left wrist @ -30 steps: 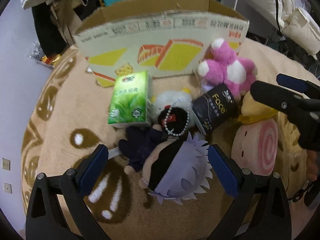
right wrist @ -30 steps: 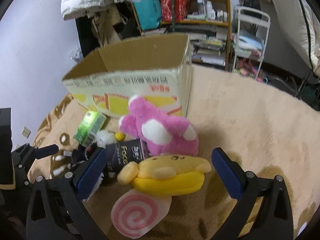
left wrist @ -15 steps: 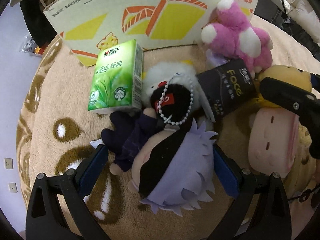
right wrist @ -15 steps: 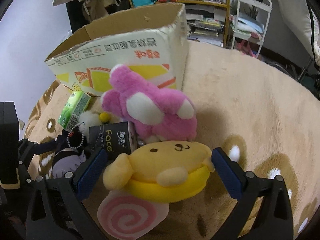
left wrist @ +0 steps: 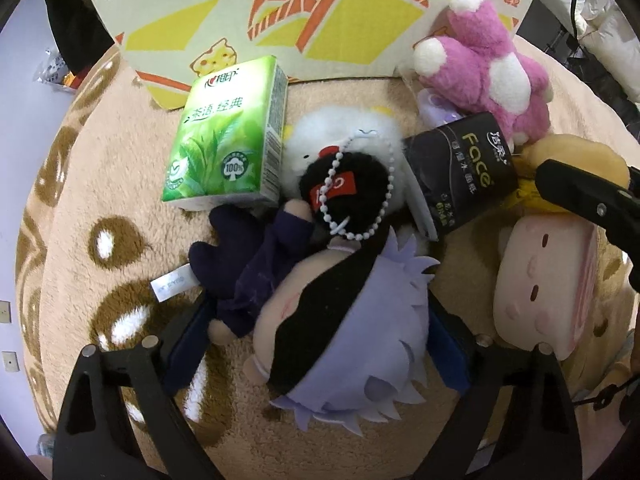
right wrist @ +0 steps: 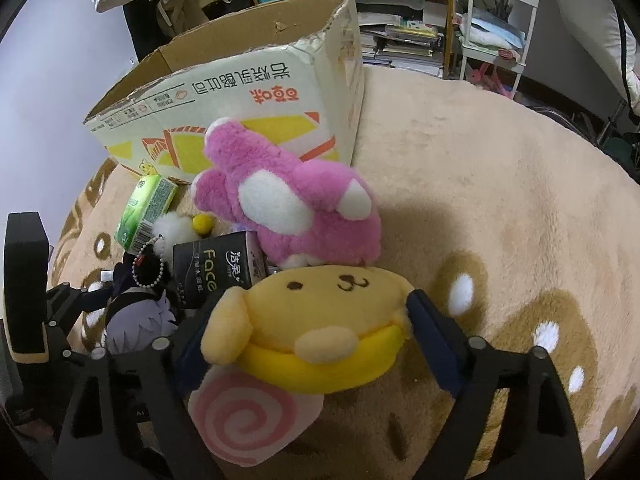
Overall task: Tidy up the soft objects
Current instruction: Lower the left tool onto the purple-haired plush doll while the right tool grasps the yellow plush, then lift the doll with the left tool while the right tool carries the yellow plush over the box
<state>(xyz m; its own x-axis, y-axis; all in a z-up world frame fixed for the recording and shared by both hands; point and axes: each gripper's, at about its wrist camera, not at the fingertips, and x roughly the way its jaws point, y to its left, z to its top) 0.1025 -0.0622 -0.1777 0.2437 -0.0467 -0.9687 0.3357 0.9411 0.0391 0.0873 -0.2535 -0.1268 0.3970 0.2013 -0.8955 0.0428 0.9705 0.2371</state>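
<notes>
Soft toys and tissue packs lie in a heap on our tan fleece rug with brown-and-white spots (right wrist: 500, 184), just in front of the printed cardboard box (right wrist: 256, 92).

Low in the left wrist view, our left gripper (left wrist: 316, 344) has its jaws on either side of the lavender-haired plush doll with a black blindfold (left wrist: 340, 340); they have just been closing, the blue pads sit right beside the head, and we cannot tell whether they press it yet. Low in the right wrist view, our right gripper (right wrist: 308, 332) brackets the yellow dog-faced plush cushion (right wrist: 324, 324); its jaws have also just been closing, and the pads now touch both sides of the cushion.

Under the cushion, at lower centre, lies the pink swirl roll-cake plush (right wrist: 244, 412). Above it, mid-frame, the fuzzy pink-and-white plush animal (right wrist: 296, 204) leans on the box front. The black "Face" tissue pack (left wrist: 460, 172) sits right of centre in the left view, the green tea-leaf tissue pack (left wrist: 228, 140) at upper left, and between them the white fluffy toy with a black pom-pom and bead chain (left wrist: 344, 172).

The box stands open at the top; what we see of its inside is bare cardboard. Behind it, at the top of the right view, shelves (right wrist: 404, 12) hold books and bottles.
</notes>
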